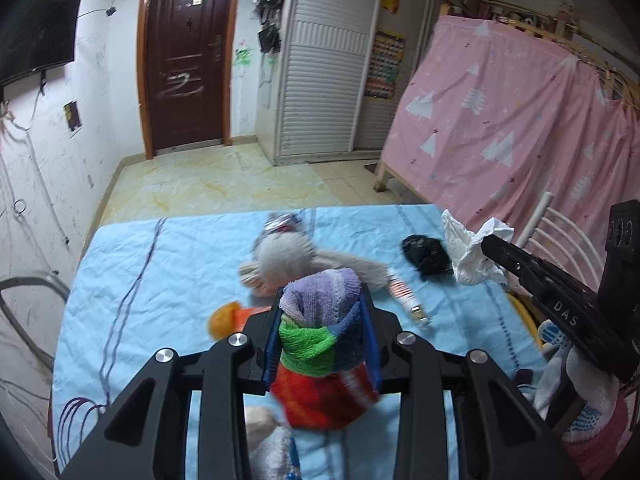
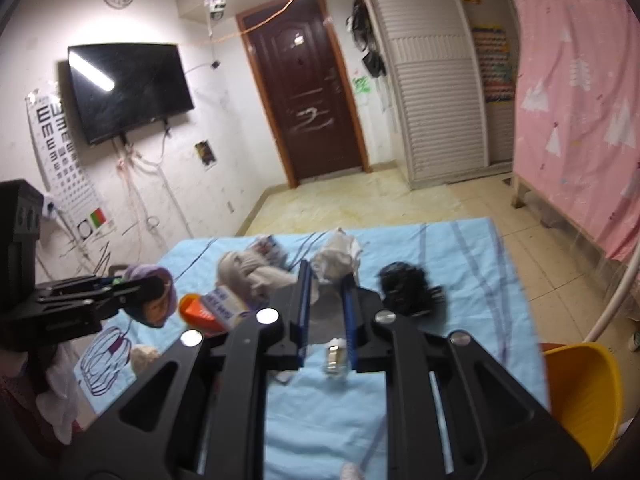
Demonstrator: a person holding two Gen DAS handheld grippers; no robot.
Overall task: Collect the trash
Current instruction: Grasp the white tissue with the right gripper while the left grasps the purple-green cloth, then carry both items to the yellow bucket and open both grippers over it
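The crumpled white paper wad (image 2: 334,264) is clamped in the right gripper (image 2: 326,304) fingers, the striped knitted sock (image 1: 324,328) in the left gripper (image 1: 324,320) fingers. Both are held above the light-blue sheeted surface (image 2: 460,280); the wad is best carried, kept firmly pinched, to the yellow plastic bin (image 2: 580,392) at that surface's right edge.

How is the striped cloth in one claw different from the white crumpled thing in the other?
The striped cloth is thick, knitted and multicoloured: purple, green, blue, red. The white wrapper is thin, crinkled and plain. The cloth bulges well past the left gripper; the wrapper sticks out beyond the right gripper. Both are pinched between jaws, lifted above the blue sheet.
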